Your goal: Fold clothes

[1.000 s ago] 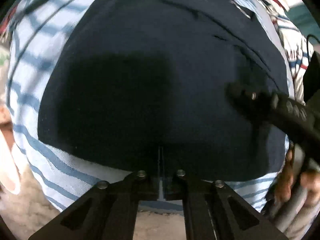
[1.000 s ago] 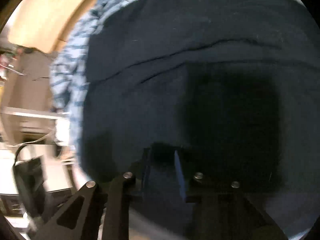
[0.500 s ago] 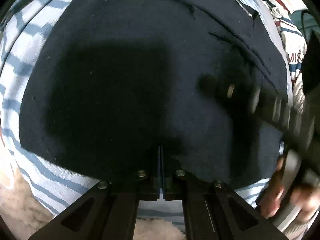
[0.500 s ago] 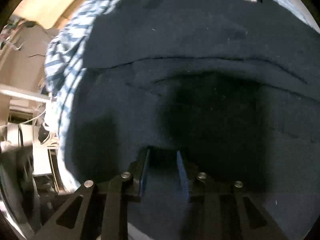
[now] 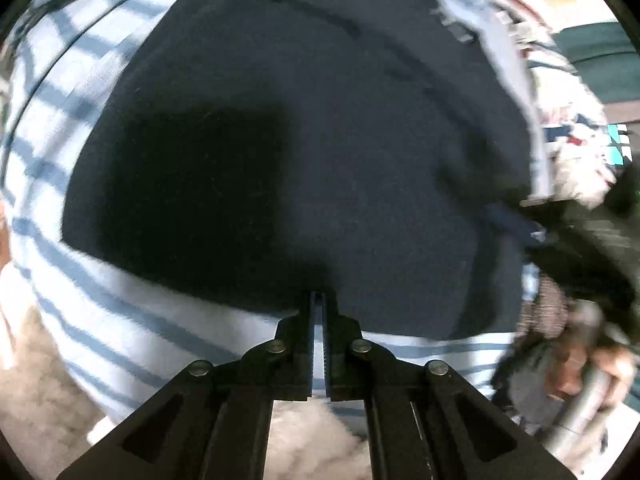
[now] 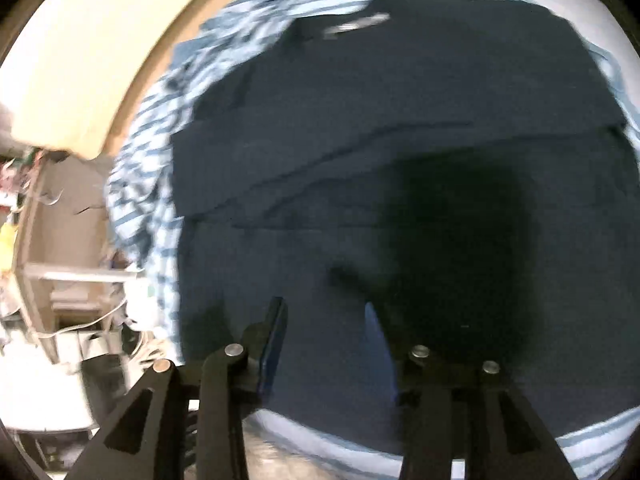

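A navy garment point(image 5: 320, 140) lies folded flat on a blue-and-white striped cloth point(image 5: 120, 332). My left gripper point(image 5: 319, 296) is shut, its tips at the garment's near hem; whether they pinch fabric I cannot tell. In the right wrist view the same navy garment point(image 6: 400, 160) fills the frame, with a pale label near its far edge. My right gripper point(image 6: 324, 308) hovers over it with jaws opening, and nothing is pressed between the pads. The right gripper point(image 5: 560, 232) also shows blurred at the right of the left wrist view, held by a hand point(image 5: 580, 368).
A white printed garment point(image 5: 568, 128) lies at the far right of the striped cloth. A fluffy beige surface point(image 5: 300, 440) lies below the near edge. A pale wooden board point(image 6: 80, 60) and a cluttered shelf with cables point(image 6: 60, 280) stand to the left.
The right jaws have spread from nearly closed to clearly apart. In the left wrist view the right gripper has pulled back off the navy garment toward the right edge. The left jaws stay closed.
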Demonstrator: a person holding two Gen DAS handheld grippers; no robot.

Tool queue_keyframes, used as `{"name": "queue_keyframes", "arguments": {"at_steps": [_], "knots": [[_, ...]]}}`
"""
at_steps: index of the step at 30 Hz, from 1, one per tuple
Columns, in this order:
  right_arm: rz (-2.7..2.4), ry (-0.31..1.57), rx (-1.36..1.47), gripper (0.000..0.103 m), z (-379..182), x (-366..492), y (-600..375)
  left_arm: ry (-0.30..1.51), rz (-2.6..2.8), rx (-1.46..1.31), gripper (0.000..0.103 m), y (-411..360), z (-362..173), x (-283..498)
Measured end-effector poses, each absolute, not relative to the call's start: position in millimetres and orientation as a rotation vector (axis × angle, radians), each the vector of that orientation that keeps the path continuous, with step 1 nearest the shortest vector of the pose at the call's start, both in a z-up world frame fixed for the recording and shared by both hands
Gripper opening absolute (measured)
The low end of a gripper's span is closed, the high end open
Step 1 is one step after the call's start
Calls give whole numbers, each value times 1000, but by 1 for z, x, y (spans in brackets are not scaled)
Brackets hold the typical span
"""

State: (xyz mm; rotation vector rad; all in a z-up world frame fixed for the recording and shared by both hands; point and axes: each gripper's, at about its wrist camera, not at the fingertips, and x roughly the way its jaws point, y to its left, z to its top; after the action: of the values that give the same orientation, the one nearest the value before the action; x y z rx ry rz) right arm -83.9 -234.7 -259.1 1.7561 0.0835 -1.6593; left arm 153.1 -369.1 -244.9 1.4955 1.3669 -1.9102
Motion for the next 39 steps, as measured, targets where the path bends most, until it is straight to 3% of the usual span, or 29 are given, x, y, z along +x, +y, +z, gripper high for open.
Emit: {"name": "queue_keyframes", "arguments": {"at_steps": [7, 17, 24, 25, 27, 28, 29, 39], "knots": [[-1728, 201, 1787, 45, -297, -97, -265, 1407, -1985, 1408, 3, -350, -241, 148], [-1707, 27, 1644, 52, -248, -76, -218, 1565, -1781, 1278, 3, -375, -268, 208], [-1705, -72, 1812, 54, -292, -62, -175, 1553, -1768, 1133, 3, -384, -239, 239], [-1705, -81, 1820, 53, -295, -61, -173, 1551, -1772, 1110, 6, -384, -235, 244], [-1726, -86, 1796, 54, -289, -56, -171, 1561, -1779, 1045, 27, -386, -232, 247], [-1728, -87, 1787, 54, -286, -54, -170, 1567, -1781, 1011, 44, -387, -231, 247], [-1724, -88, 1775, 54, -281, -52, -168, 1578, -1780, 991, 51, -388, -230, 250], [-1738, -94, 1799, 55, -283, -47, -157, 1578, -1805, 990, 51, -388, -223, 247]]}}
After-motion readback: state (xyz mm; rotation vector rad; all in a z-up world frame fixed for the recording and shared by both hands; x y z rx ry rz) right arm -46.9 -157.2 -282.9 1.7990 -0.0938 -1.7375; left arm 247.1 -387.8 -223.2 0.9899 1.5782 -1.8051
